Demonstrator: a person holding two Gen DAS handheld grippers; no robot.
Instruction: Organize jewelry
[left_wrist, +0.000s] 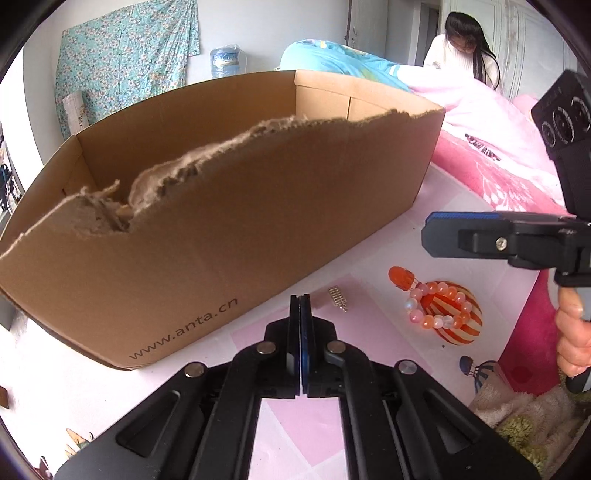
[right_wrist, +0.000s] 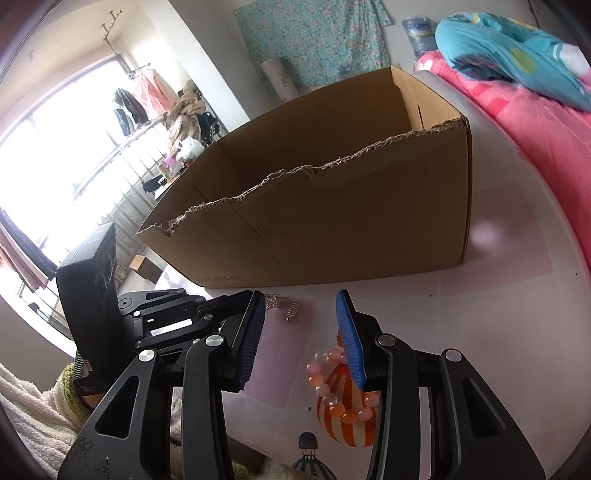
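Low in the frame, the left gripper (left_wrist: 300, 301) is pressed together, empty; the silver earring (left_wrist: 338, 299) lies just right. Right gripper (right_wrist: 301, 332) gapes above the bead bracelet (right_wrist: 341, 387).

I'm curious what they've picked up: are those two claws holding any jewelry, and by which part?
Apparently nothing. The left claw is shut with nothing seen between its tips; the right claw stands open above the bracelet, not gripping it.
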